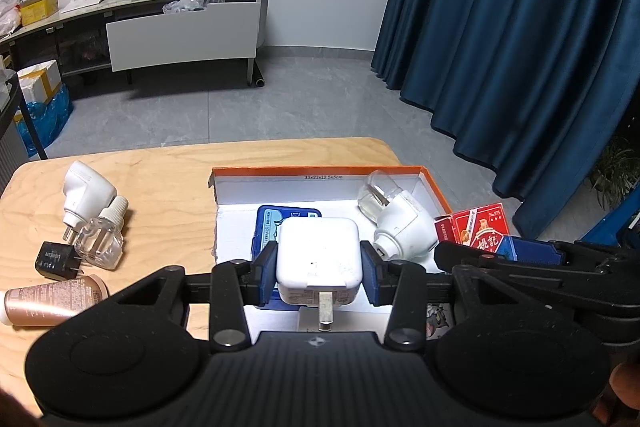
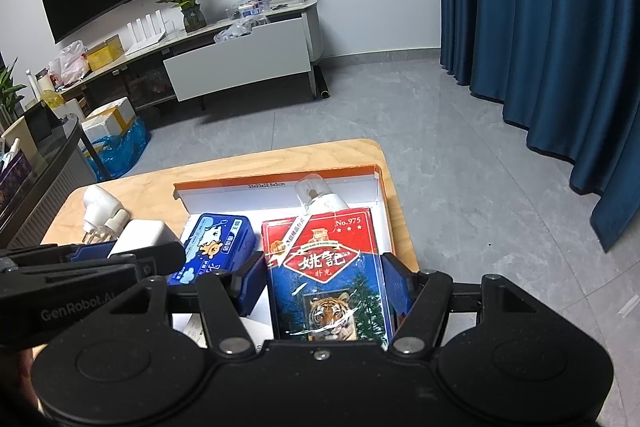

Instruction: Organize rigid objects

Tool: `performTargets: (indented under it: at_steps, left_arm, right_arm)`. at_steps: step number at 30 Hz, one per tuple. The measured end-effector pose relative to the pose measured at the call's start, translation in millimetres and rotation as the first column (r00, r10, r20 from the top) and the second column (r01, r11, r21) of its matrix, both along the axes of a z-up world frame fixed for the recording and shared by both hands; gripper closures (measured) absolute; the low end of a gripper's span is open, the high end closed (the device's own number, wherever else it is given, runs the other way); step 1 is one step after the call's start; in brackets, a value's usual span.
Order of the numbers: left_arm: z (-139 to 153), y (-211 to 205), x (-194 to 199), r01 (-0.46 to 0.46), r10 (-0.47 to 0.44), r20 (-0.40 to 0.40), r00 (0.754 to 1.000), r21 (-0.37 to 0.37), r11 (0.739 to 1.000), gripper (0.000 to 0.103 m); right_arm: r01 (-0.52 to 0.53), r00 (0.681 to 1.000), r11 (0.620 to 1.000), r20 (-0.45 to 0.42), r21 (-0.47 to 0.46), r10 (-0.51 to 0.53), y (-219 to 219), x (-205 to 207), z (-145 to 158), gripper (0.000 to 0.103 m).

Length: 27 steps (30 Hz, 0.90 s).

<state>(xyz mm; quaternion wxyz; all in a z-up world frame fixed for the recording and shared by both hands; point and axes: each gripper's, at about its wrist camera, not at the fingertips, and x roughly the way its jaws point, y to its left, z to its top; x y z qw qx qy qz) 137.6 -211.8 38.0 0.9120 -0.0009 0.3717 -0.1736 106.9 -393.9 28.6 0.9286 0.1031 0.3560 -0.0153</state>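
Angling downward, left gripper clamps white charger over box.

An open box sits on the right part of the worktop. In the box, a tin lies toward the left and a plug-in vaporizer toward the far right. A charger hangs over the tin, held in the left gripper. A card pack sits to its right over the box's near right part, held in the right gripper. Left of the box on the worktop lie a second vaporizer, a small bottle just before it, an adapter nearer, and a tube nearest.
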Motion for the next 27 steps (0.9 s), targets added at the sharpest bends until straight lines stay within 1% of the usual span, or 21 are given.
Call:
performTargets:
  at_steps: [13,27]
  left_arm:
    - [-2.6,0.7,1.6,-0.005,0.005,-0.011,1.0,-0.006,1.0,0.061]
    - [-3.0,1.9,1.6,-0.006,0.006,-0.012,1.0,-0.009,1.0,0.061]
  right_arm:
    - [-0.003,1.0,1.0,-0.016,-0.007,0.003,0.9,4.6,-5.6,0.029]
    - [-0.012,1.0,1.0,-0.016,-0.021,0.012,4.5,5.6,-3.9,0.029]
